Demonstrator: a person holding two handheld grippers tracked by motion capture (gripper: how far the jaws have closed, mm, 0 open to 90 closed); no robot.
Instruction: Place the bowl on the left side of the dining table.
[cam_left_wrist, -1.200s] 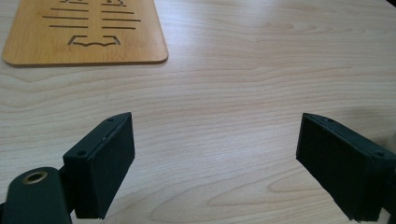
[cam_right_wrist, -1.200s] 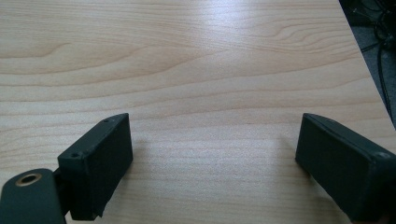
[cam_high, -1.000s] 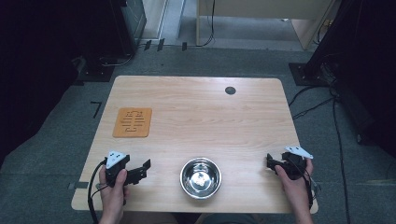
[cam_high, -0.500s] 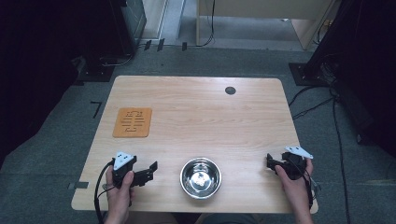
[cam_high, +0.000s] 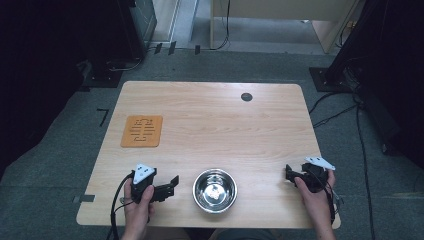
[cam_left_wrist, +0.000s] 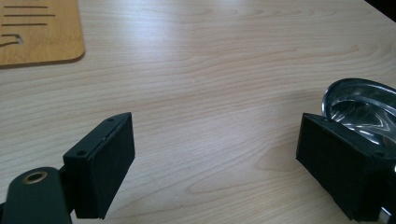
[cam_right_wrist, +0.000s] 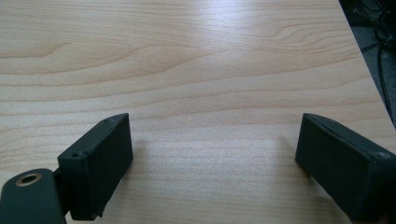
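A shiny steel bowl (cam_high: 215, 190) stands empty near the table's front edge, in the middle. My left gripper (cam_high: 171, 185) is just to its left, open, jaws pointing toward the bowl with nothing between them. In the left gripper view the bowl (cam_left_wrist: 359, 105) shows behind the right-hand jaw, and the left gripper (cam_left_wrist: 215, 163) stands wide over bare wood. My right gripper (cam_high: 289, 175) rests at the front right, open and empty, well clear of the bowl. The right gripper view has that gripper (cam_right_wrist: 212, 163) spread over plain tabletop.
An orange wooden trivet (cam_high: 142, 131) with cut slots lies at the table's left; its corner (cam_left_wrist: 39, 30) shows in the left gripper view. A dark round grommet hole (cam_high: 246, 97) sits at the back. The table's right edge (cam_right_wrist: 369, 79) drops to a floor with cables.
My left gripper has moved right along the front edge, toward the bowl. The right gripper and the bowl have stayed put.
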